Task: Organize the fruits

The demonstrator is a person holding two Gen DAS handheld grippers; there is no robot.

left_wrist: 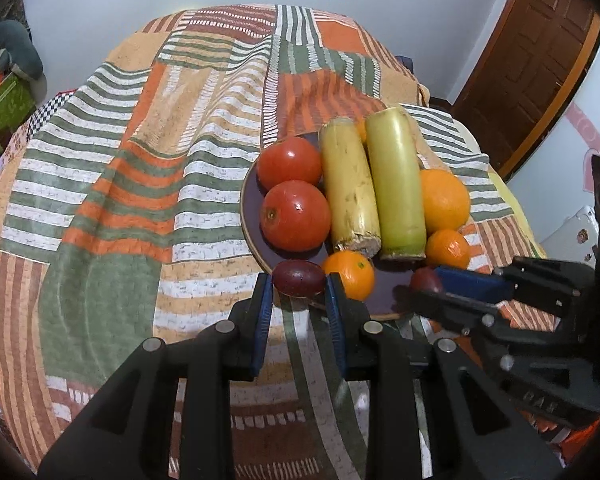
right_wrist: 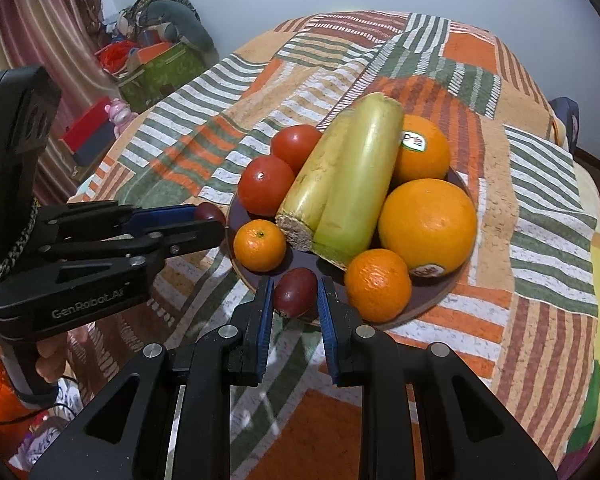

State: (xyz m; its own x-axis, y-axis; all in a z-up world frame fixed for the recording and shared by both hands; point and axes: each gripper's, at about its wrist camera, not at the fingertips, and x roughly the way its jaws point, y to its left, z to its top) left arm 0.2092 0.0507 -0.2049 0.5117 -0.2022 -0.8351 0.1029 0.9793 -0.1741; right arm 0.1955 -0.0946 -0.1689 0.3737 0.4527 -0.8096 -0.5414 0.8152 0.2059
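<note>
Left wrist view: my left gripper [left_wrist: 299,286] is clamped on a dark red grape [left_wrist: 298,278], both blue pads pressing its sides at the plate's 7 o'clock rim.
Right wrist view: my right gripper [right_wrist: 295,294] is clamped on a second dark red grape [right_wrist: 295,292], at the plate's 6 o'clock edge.
Plate [left_wrist: 249,216]: dark, with a pale rim, resting on the patchwork cloth [left_wrist: 140,160].
Tomatoes [left_wrist: 295,215]: two, side by side at the plate's 9 o'clock in the left view.
Pale green-yellow stalks [left_wrist: 396,184]: two, lying parallel through the plate's centre, cut ends toward me.
Large oranges [right_wrist: 428,226]: two, stickered, at 3 o'clock and 1 o'clock in the right view.
Small mandarins [right_wrist: 259,245]: one at 8 o'clock, the other [right_wrist: 377,285] at 5 o'clock, just beside my right grape.
Left tool seen from the right [right_wrist: 204,220]: enters from 9 o'clock, its grape [right_wrist: 207,211] at the fingertips.
Background: a green box [right_wrist: 160,72] by the wall, a wooden door [left_wrist: 532,60] at 2 o'clock in the left view.
</note>
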